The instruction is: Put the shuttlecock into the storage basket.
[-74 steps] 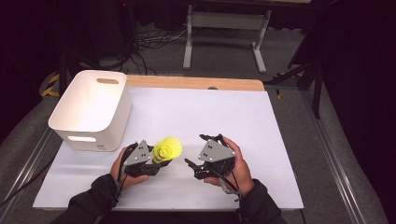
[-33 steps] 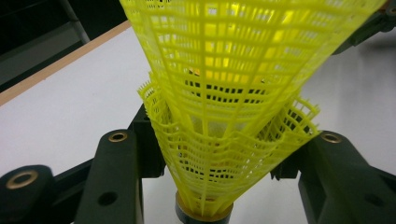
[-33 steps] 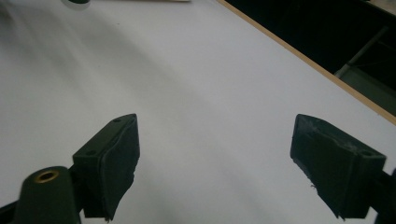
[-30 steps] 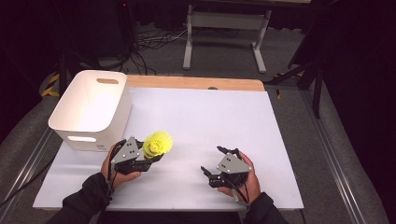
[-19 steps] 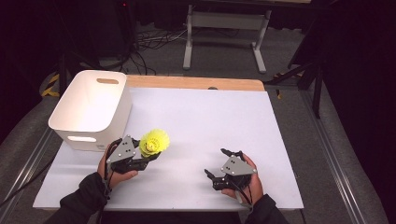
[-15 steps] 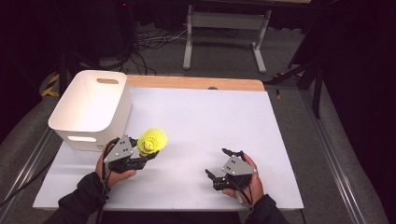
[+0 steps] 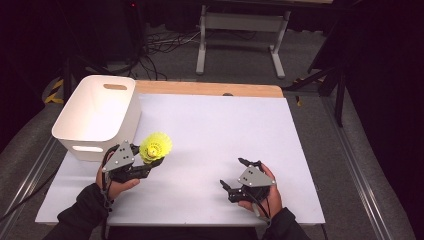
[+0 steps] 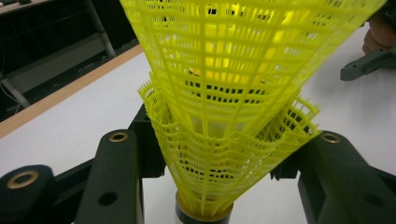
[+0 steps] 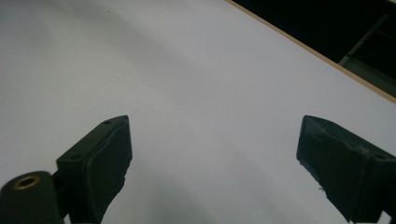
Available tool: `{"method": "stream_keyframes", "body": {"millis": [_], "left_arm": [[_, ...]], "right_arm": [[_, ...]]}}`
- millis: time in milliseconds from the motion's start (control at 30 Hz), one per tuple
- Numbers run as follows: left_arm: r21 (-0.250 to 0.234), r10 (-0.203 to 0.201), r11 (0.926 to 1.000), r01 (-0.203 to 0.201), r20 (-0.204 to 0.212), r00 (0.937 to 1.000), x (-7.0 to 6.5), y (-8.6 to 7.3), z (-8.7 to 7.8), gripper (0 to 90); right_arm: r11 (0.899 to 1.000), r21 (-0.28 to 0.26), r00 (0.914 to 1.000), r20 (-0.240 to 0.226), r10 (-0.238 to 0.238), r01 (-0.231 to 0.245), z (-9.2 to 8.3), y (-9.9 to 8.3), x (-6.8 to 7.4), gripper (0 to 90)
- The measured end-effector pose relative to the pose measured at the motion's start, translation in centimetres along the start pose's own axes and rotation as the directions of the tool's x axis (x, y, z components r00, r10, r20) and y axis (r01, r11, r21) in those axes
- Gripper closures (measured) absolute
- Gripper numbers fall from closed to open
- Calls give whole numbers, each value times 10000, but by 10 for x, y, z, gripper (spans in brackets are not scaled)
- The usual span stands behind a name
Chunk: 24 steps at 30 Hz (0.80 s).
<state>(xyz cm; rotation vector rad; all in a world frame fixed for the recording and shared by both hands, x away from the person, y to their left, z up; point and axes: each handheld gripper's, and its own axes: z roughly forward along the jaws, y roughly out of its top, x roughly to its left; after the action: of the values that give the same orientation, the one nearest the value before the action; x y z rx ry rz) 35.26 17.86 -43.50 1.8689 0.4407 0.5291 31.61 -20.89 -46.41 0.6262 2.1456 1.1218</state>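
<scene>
My left gripper sits in the lower left of the high view, just in front of the white plastic bin, and its jaws are clamped on a yellow plastic shuttlecock. In that view the shuttlecock shows just above and to the right of my left hand, its open skirt facing up toward the camera, close beside the bin's near right corner but not touching it as far as I can tell. In my left gripper view the shuttlecock rises through the middle of the frame, its mesh skirt widening toward the top edge and its dark-banded base at the bottom center; the two black jaws press in on the lower skirt from either side, and the mesh bulges outward where they squeeze it.

My right gripper rests in the lower right of the high view, low over the white table top, well apart from the shuttlecock. In my right gripper view its jaws stand wide apart at the bottom corners, with bare white surface between them. The table's wooden edge runs across the upper right of that frame.
</scene>
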Motion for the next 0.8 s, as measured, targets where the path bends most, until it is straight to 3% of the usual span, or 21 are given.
{"method": "stream_keyframes", "body": {"millis": [800], "left_arm": [[-131,-108,9999,101,-562,9984,14,2,-19,498]], "right_arm": [[10000,15,9999,167,32,-33,-1,0,-2,118]]}}
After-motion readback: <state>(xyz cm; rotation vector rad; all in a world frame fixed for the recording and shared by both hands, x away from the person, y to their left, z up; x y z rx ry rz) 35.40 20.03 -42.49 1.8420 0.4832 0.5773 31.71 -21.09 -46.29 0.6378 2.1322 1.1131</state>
